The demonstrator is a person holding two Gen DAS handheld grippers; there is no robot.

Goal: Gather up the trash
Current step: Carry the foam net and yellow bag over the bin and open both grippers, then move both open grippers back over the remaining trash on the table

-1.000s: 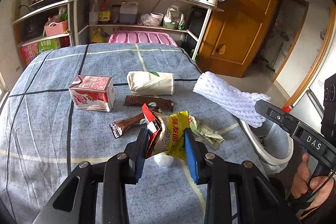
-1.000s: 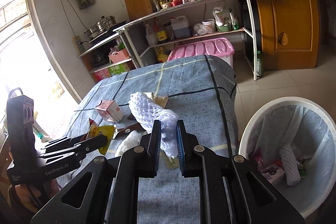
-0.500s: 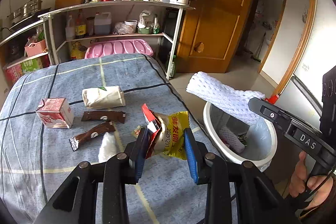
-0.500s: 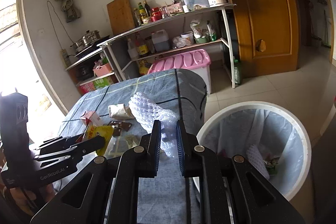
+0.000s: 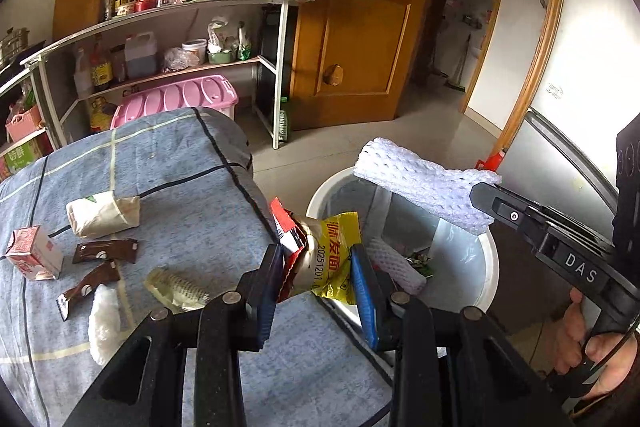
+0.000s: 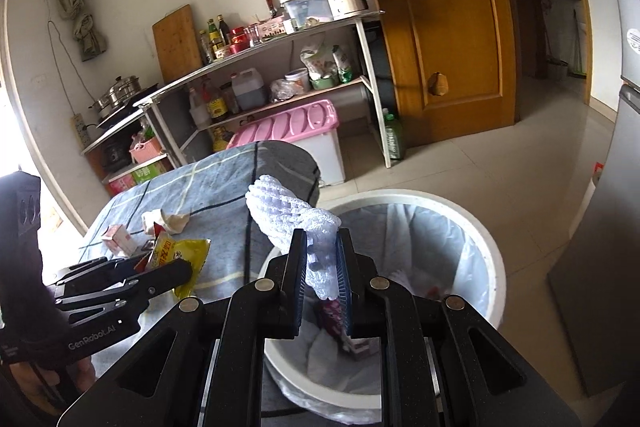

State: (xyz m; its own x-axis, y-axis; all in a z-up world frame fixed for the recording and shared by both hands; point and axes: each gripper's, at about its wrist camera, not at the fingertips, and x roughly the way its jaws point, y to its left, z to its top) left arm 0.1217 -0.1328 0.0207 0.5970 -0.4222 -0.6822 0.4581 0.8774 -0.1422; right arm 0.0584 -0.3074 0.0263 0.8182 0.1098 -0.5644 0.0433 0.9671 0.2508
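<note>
My left gripper (image 5: 316, 267) is shut on a crumpled yellow and red snack wrapper (image 5: 324, 251), held at the table's right edge beside the white trash bin (image 5: 494, 267). My right gripper (image 6: 322, 259) is shut on a white foam net sleeve (image 6: 284, 215) and holds it over the near rim of the bin (image 6: 492, 251). The sleeve also shows in the left wrist view (image 5: 424, 183) above the bin. The wrapper also shows in the right wrist view (image 6: 180, 255). The bin has a plastic liner and holds some trash.
On the blue checked table (image 5: 180, 155) lie a small milk carton (image 5: 34, 253), a rolled paper wrap (image 5: 102, 213), two brown wrappers (image 5: 106, 253), a white foam piece (image 5: 104, 323) and a clear wrapper (image 5: 176, 287). A shelf unit (image 5: 180, 39), pink box (image 5: 176, 99) and wooden door (image 5: 360, 19) stand behind.
Both grippers have swung right from over the table toward the bin, each still holding its piece. The foam sleeve has come over the bin's rim and the wrapper to the table's edge.
</note>
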